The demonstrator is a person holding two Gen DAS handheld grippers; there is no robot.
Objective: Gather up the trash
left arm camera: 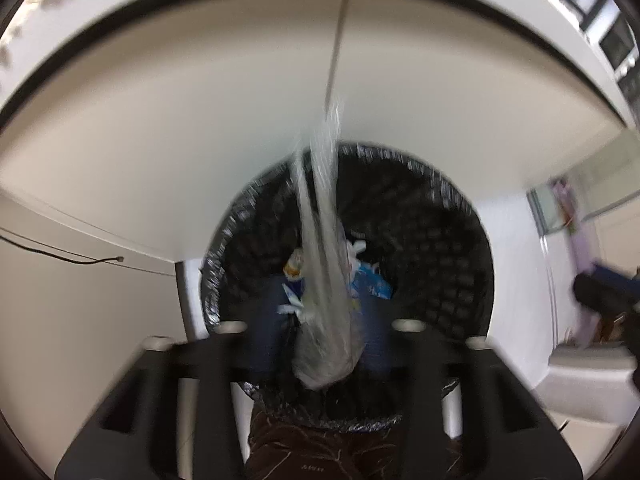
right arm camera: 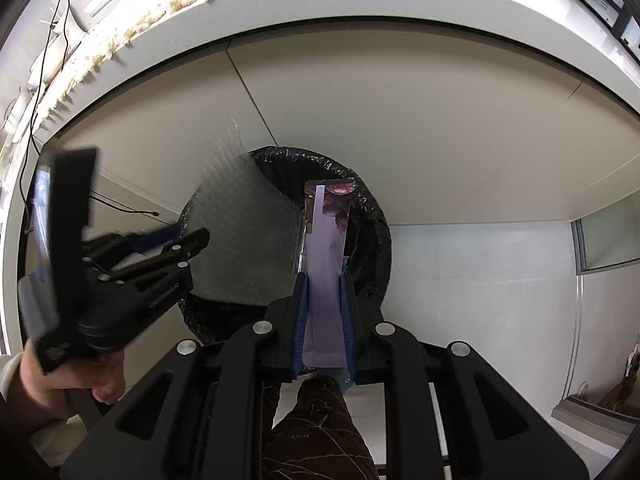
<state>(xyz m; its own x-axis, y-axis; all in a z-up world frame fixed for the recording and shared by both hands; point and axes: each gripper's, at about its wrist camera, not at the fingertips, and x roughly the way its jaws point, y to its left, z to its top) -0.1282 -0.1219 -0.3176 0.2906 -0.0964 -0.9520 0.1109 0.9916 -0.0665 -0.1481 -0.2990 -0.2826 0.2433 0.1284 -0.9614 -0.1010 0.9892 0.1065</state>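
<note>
Black mesh made up the round trash bin (left arm camera: 432, 248), and a shiny black bag lined its rim. It stood on the pale floor, right under the edge of the white bench (left arm camera: 200, 120). Both grippers pointed almost straight down at it.

In the left wrist view, the left gripper (left arm camera: 322, 280) was spread apart. Its 2 blue fingers (left arm camera: 266, 320) were blurry, with a clear wrap (left arm camera: 324, 280) (bubbly see-through plastic, all crumpled) between them. The pads did not seem to press on it. The wrap reached from near the camera down over the middle of the bin. Under it, at the bottom of the bin, lay small scraps (left arm camera: 368, 280) in blue, white and yellow.

In the right wrist view, the right gripper (right arm camera: 323, 292) was pinching a light purple packet (right arm camera: 326, 240). Its 2 blue fingers (right arm camera: 300, 320) pressed on both sides of it. The top end of the packet had dark red pictures on it and stuck out over the far side of the bin. The wrap covered the left half of the bin's mouth there. A hand (right arm camera: 60, 384) held the left gripper at the left edge of that view. A brown patterned trouser leg (right arm camera: 316, 432) showed at the bottom of both views.
</note>
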